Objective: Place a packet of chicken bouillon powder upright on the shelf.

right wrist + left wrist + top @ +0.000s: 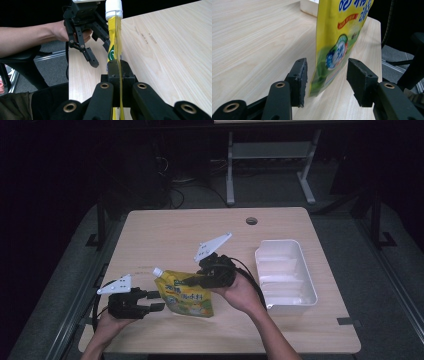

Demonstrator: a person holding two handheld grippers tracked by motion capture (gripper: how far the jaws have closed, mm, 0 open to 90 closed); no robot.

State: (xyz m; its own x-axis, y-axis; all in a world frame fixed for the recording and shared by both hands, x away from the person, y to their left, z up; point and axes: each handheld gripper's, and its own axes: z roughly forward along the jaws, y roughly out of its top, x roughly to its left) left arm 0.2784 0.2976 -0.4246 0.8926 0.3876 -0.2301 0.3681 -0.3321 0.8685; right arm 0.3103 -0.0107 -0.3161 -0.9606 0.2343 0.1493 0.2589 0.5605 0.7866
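Pouch (pixel 185 295), yellow with a white cap (pixel 158 271), hangs over the table (pixel 165 235) at its near left, pinched at one edge by the closed right gripper (pixel 194 280). It looks soft, floppy and probably slick; the flat seams seem the safest hold. The left gripper (pixel 327 75) gapes wide around its lower corner, not touching. A white tray (pixel 310 290) sits well apart, right.

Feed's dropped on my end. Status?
Right gripper shut on yellow pouch, holding it up. Left gripper open, fingers either side of pouch's edge. White tray off to the right; nothing blocking.
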